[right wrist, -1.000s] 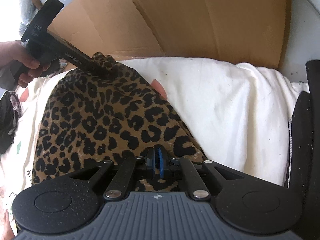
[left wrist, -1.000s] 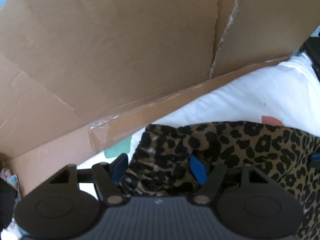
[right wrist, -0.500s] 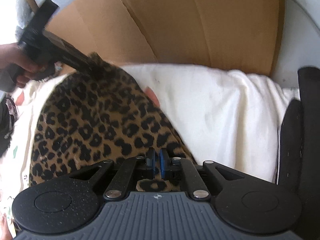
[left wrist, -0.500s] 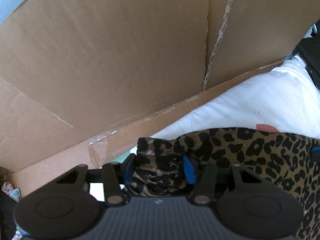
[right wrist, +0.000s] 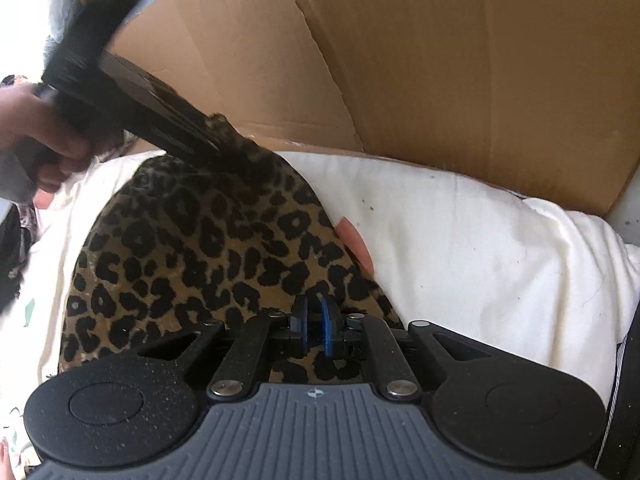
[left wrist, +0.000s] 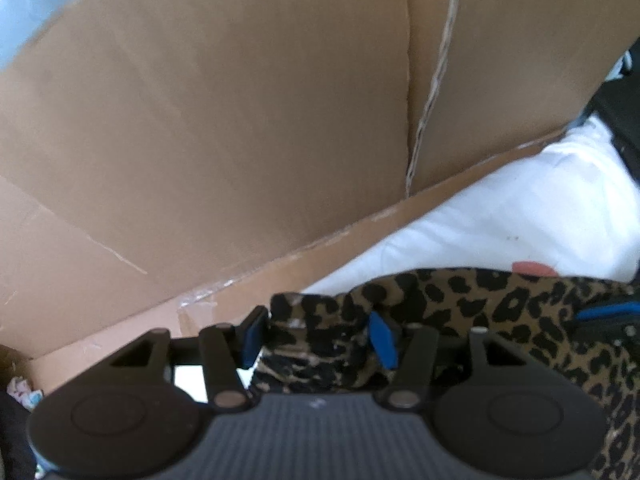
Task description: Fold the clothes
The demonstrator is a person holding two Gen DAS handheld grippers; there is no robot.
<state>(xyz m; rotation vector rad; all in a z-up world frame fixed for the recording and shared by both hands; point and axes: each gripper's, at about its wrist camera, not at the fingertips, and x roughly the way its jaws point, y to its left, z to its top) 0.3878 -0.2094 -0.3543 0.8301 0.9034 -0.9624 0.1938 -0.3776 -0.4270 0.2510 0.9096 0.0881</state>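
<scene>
A leopard-print garment (right wrist: 200,240) lies spread on white bedding (right wrist: 480,248). My right gripper (right wrist: 314,320) pinches the garment's near edge, with thin cloth between its almost touching blue pads; the jaws are opening slightly. My left gripper (left wrist: 318,332) has a bunched corner of the garment (left wrist: 500,304) between its pads, which press on both sides of the wad while the jaws open a little. In the right wrist view the left gripper (right wrist: 216,148) holds the far corner raised, with a person's hand (right wrist: 40,132) on its handle. The right gripper's blue pad (left wrist: 600,314) shows in the left wrist view.
A brown cardboard box wall (left wrist: 280,120) stands close behind the bedding, and it fills the back of the right wrist view too (right wrist: 440,60). A pink patch (right wrist: 354,240) marks the bedding beside the garment. A dark object (right wrist: 628,380) lines the right edge.
The left jaws narrowed onto the bunched corner of the garment. The right gripper moved with its edge of the cloth, so the left gripper now looks nearer and larger.
</scene>
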